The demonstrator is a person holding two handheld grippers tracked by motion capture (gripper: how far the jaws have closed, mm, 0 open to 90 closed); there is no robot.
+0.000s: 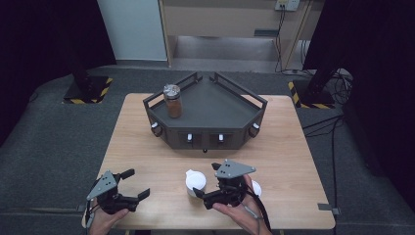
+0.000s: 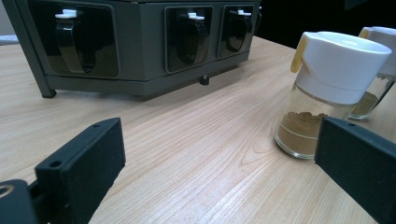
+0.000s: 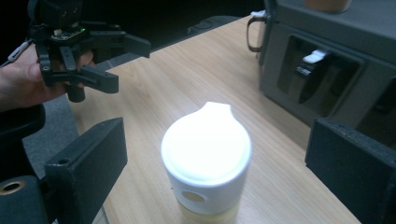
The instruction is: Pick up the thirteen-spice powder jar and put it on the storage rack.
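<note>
Two grippers work above a wooden table (image 1: 147,147), the largest thing we see, and beyond both of them stands a dark angular rack (image 1: 205,115) with a brown-filled jar (image 1: 172,100) upright on its top tray, well apart from either hand. We hold the right gripper (image 1: 208,193) near the table's front edge, its jaws standing wide on either side of a white-capped shaker (image 3: 205,163); in the right gripper view the shaker stands upright between the two black jaws with a clear gap to each, so nothing is gripped. A second white-capped shaker (image 1: 255,187) stands just beside that gripper on its far side, partly hidden by it in the high view. Our left gripper (image 1: 134,188) hangs well apart to the left, its jaws also spread wide and empty; in the left gripper view the nearer shaker (image 2: 327,88), holding brown powder, stands just beyond its right-hand jaw.
</note>
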